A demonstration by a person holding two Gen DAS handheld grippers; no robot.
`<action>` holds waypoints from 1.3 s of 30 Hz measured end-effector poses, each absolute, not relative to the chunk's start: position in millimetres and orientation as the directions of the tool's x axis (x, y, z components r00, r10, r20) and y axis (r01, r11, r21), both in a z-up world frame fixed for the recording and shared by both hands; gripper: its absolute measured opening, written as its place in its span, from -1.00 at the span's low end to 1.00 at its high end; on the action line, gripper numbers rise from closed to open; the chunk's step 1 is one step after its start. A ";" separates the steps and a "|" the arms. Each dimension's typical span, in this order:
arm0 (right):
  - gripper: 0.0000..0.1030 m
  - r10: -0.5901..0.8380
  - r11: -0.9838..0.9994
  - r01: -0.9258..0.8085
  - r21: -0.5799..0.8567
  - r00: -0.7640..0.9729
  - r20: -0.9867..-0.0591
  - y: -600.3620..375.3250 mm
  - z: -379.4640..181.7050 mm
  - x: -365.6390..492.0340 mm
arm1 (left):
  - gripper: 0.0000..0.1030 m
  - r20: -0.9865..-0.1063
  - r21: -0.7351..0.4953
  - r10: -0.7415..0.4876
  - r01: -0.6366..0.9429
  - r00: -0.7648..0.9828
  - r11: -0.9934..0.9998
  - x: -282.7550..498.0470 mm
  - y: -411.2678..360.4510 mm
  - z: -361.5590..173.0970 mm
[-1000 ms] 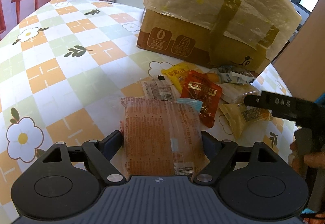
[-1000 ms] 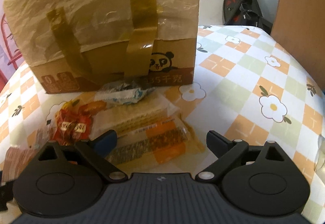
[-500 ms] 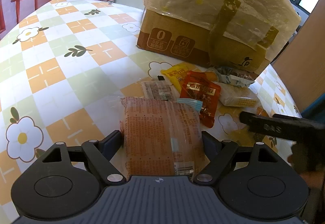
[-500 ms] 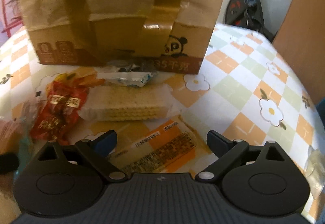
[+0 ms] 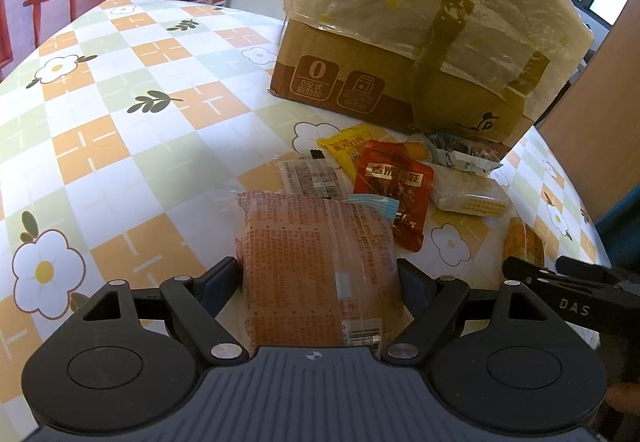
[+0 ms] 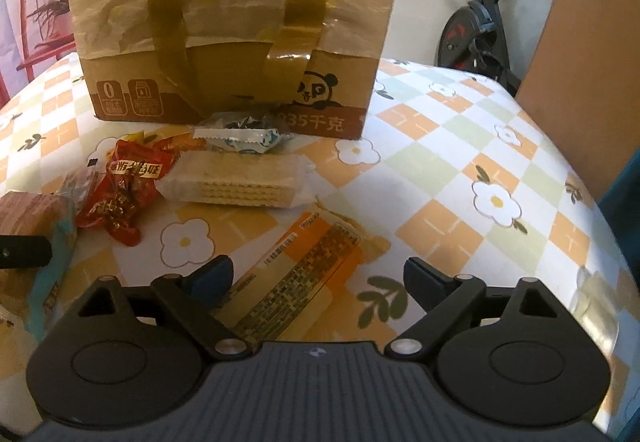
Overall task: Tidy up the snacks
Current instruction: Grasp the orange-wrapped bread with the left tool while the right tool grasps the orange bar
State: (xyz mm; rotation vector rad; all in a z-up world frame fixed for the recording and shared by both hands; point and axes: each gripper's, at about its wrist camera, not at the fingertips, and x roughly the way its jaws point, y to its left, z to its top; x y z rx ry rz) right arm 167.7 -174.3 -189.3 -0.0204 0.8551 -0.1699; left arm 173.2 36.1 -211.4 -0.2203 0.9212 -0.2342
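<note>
My left gripper (image 5: pixel 318 276) is shut on a pinkish-orange wrapped cake packet (image 5: pixel 316 242), one pad against each side. My right gripper (image 6: pixel 316 280) is closing around an orange-and-yellow bar packet (image 6: pixel 304 274) that lies flat and slanted on the cloth. Its left pad is beside the packet and its right pad is clear of it. In the left wrist view the right gripper (image 5: pixel 544 268) sits low at the right, over the same bar (image 5: pixel 524 242). Loose on the table lie a red packet (image 6: pixel 124 193), a wafer pack (image 6: pixel 236 181), a yellow packet (image 5: pixel 348 147) and a blue-white wrapper (image 6: pixel 244 133).
A tall cardboard box (image 6: pixel 224 73) wrapped in plastic and brown tape stands behind the snacks. The checked flower tablecloth (image 5: pixel 120 129) stretches bare to the left. A wooden panel (image 6: pixel 592 41) and an exercise bike (image 6: pixel 476 29) stand beyond the table's right edge.
The right gripper has drawn back from the box with the bar between its fingers, and its jaws have narrowed a little. The bar now lies apart from the wafer pack. The left gripper has kept still.
</note>
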 end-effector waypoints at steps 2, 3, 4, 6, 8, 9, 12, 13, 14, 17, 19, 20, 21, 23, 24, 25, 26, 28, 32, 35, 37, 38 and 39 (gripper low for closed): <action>0.44 -0.119 0.990 0.130 -0.045 0.647 -0.753 -178.0 -187.7 162.6 | 0.65 -0.758 -0.287 -0.292 0.104 0.583 0.952 173.2 35.9 -211.4; 0.26 -0.089 0.993 0.112 -0.020 0.649 -0.756 -178.7 -186.9 160.2 | 0.65 -0.758 -0.286 -0.291 0.104 0.583 0.953 173.2 35.6 -211.3; 0.20 -0.069 0.995 0.102 -0.003 0.650 -0.757 -178.4 -186.8 160.6 | 0.65 -0.759 -0.285 -0.290 0.104 0.583 0.953 173.2 35.5 -211.3; 0.16 -0.049 0.995 0.096 0.019 0.657 -0.753 -179.6 -186.9 159.3 | 0.65 -0.759 -0.281 -0.288 0.105 0.584 0.954 172.9 34.9 -211.2; 0.15 -0.037 0.995 0.095 0.036 0.668 -0.743 -181.9 -187.5 159.0 | 0.65 -0.760 -0.280 -0.288 0.106 0.583 0.954 173.0 35.1 -211.2; 0.14 -0.034 0.995 0.095 0.040 0.675 -0.737 -183.3 -188.2 159.1 | 0.65 -0.760 -0.281 -0.288 0.106 0.582 0.954 173.2 35.5 -211.2; 0.13 -0.042 0.995 0.091 0.030 0.695 -0.717 -185.3 -190.9 161.1 | 0.65 -0.765 -0.278 -0.286 0.105 0.577 0.955 173.1 34.8 -210.7; 0.13 -0.044 0.996 0.088 0.025 0.702 -0.711 -186.2 -192.3 161.8 | 0.65 -0.766 -0.276 -0.285 0.106 0.576 0.955 173.1 34.0 -210.6; 0.12 -0.047 0.996 0.084 0.017 0.708 -0.705 -186.5 -193.6 162.4 | 0.66 -0.768 -0.274 -0.284 0.106 0.575 0.956 173.3 33.5 -210.4; 0.12 -0.052 0.997 0.078 0.005 0.712 -0.700 -186.3 -195.3 161.7 | 0.67 -0.772 -0.262 -0.275 0.106 0.573 0.959 175.4 31.0 -210.6; 0.12 -0.049 0.997 0.078 0.009 0.712 -0.700 -186.8 -195.5 161.2 | 0.71 -0.778 -0.243 -0.265 0.115 0.571 0.963 176.2 26.8 -211.2; 0.12 -0.046 0.997 0.079 0.015 0.712 -0.701 -187.6 -195.6 161.1 | 0.71 -0.780 -0.231 -0.256 0.118 0.571 0.966 176.3 24.6 -211.5; 0.12 -0.041 0.997 0.079 0.022 0.712 -0.701 -188.2 -195.9 160.8 | 0.71 -0.782 -0.224 -0.251 0.118 0.571 0.967 176.3 23.5 -211.8; 0.12 -0.032 0.996 0.080 0.035 0.713 -0.701 -190.4 -196.5 160.6 | 0.56 -0.775 -0.234 -0.259 0.118 0.576 0.965 175.8 25.4 -211.3; 0.12 -0.026 0.996 0.081 0.045 0.713 -0.701 -191.5 -196.9 160.4 | 0.54 -0.768 -0.256 -0.278 0.121 0.576 0.959 175.8 28.3 -210.3; 0.12 -0.021 0.995 0.082 0.053 0.712 -0.702 -193.1 -196.8 160.3 | 0.52 -0.761 -0.280 -0.296 0.118 0.577 0.953 176.2 31.5 -209.1; 0.11 -0.016 0.995 0.084 0.062 0.710 -0.704 -194.5 -196.6 160.4 | 0.51 -0.756 -0.293 -0.305 0.116 0.580 0.949 176.3 33.7 -207.6; 0.06 -0.011 0.993 0.092 0.077 0.707 -0.708 -197.5 -194.9 159.2 | 0.51 -0.739 -0.304 -0.311 0.116 0.598 0.946 175.3 37.6 -201.3; -0.02 0.003 0.988 0.106 0.111 0.711 -0.703 -205.2 -188.1 152.7 | 0.51 -0.700 -0.314 -0.323 0.131 0.637 0.940 173.9 42.7 -184.1; -0.09 0.005 0.984 0.120 0.133 0.724 -0.690 -212.2 -178.9 146.9 | 0.51 -0.679 -0.303 -0.322 0.147 0.660 0.942 173.7 43.2 -172.5; -0.12 0.004 0.981 0.128 0.144 0.734 -0.679 -216.6 -172.0 144.1 | 0.51 -0.665 -0.298 -0.326 0.162 0.672 0.941 173.6 41.6 -166.0; -0.14 0.008 0.980 0.130 0.153 0.737 -0.676 -219.1 -168.6 143.4 | 0.51 -0.659 -0.294 -0.328 0.170 0.677 0.941 173.6 40.9 -162.9; -0.15 0.012 0.979 0.130 0.159 0.736 -0.677 -220.9 -166.8 143.4 | 0.51 -0.655 -0.291 -0.329 0.175 0.680 0.941 172.8 39.4 -159.9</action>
